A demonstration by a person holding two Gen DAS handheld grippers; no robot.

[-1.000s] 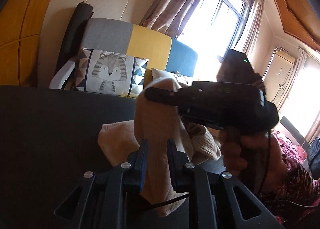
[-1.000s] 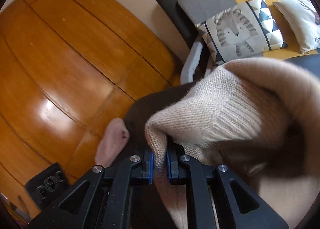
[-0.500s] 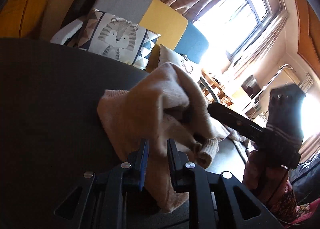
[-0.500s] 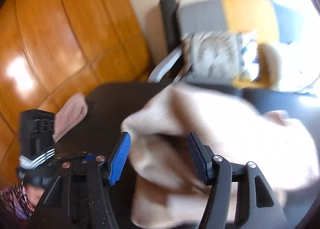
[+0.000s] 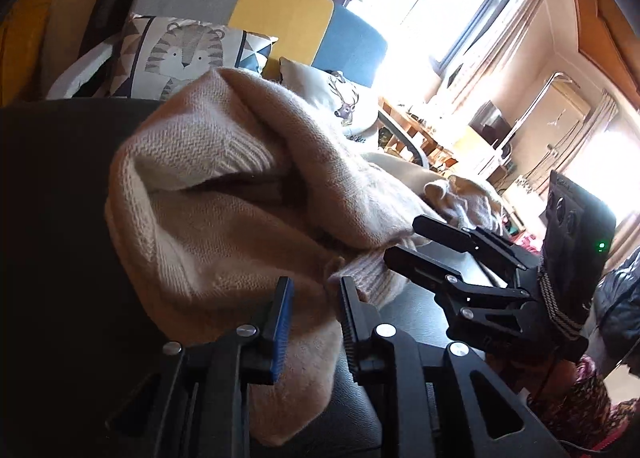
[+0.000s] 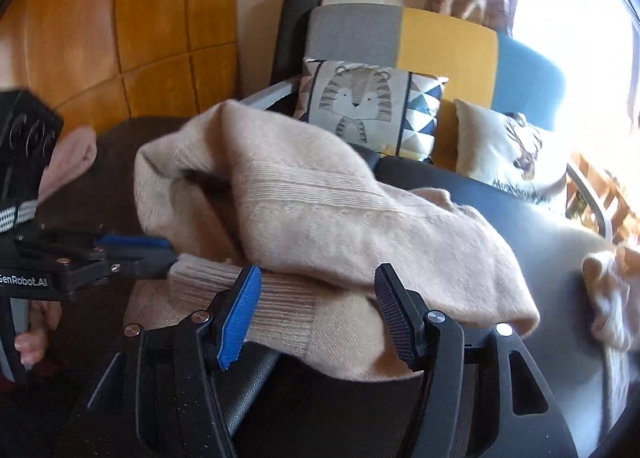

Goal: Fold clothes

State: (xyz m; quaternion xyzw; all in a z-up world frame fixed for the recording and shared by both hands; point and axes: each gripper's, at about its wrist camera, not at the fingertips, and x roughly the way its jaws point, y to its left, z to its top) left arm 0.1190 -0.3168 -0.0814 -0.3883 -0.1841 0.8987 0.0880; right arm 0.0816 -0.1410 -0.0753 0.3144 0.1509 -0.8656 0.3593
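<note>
A beige knit sweater (image 5: 224, 194) lies bunched in a heap on the dark table (image 5: 60, 218). My left gripper (image 5: 314, 298) is shut on a fold at the sweater's near edge, with fabric pinched between the blue pads. In the right wrist view the sweater (image 6: 320, 210) spreads across the middle, its ribbed hem nearest me. There my right gripper (image 6: 318, 298) stands wide open with the hem lying between its fingers, ungripped. The left gripper (image 6: 160, 250) shows at the left with a ribbed edge at its tip. The right gripper (image 5: 404, 238) points at the heap's right side.
A grey, yellow and blue sofa (image 6: 448, 38) stands behind the table with a tiger cushion (image 6: 360, 106) and a deer cushion (image 6: 512, 154). A pink cloth (image 6: 72, 158) lies at the table's far left. Another beige knit piece (image 6: 612, 290) lies at the right edge.
My right gripper has opened and let go of the sweater. The sweater has dropped from a raised hold onto the table. My left gripper keeps its grip.
</note>
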